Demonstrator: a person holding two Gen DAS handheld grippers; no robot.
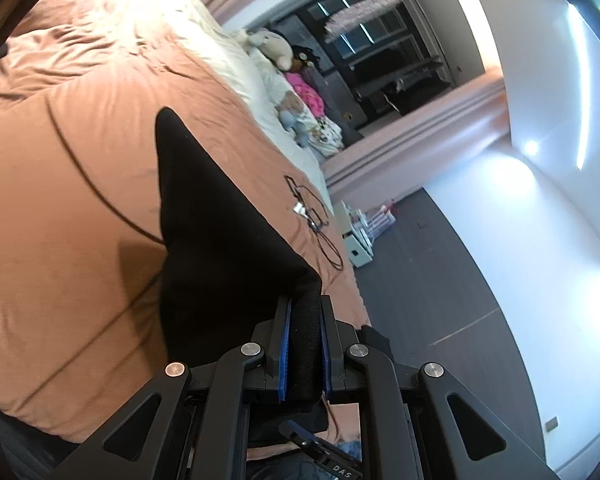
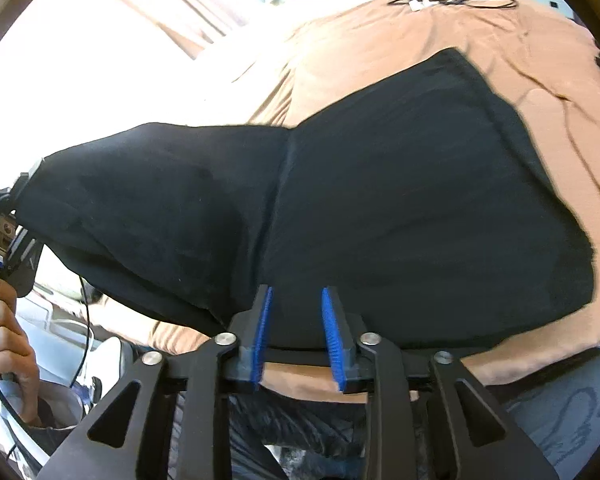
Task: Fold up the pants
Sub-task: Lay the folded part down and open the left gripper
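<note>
The black pants (image 2: 400, 200) lie partly on the brown bedspread (image 2: 420, 32), with one part lifted off to the left. My left gripper (image 1: 305, 304) is shut on a thick fold of the black pants (image 1: 204, 220) and holds it above the bed. In the right wrist view the left gripper (image 2: 16, 208) shows at the far left, held by a hand, with the cloth stretched from it. My right gripper (image 2: 296, 292) is open, its blue pads (image 2: 332, 320) over the near edge of the pants, gripping nothing.
A black cable with a white plug (image 1: 312, 216) lies on the bedspread near the far edge; it also shows in the right wrist view (image 2: 452, 0). Soft toys and pillows (image 1: 288, 80) sit at the bed's head. White boxes (image 1: 360, 240) stand on the dark floor beside the bed.
</note>
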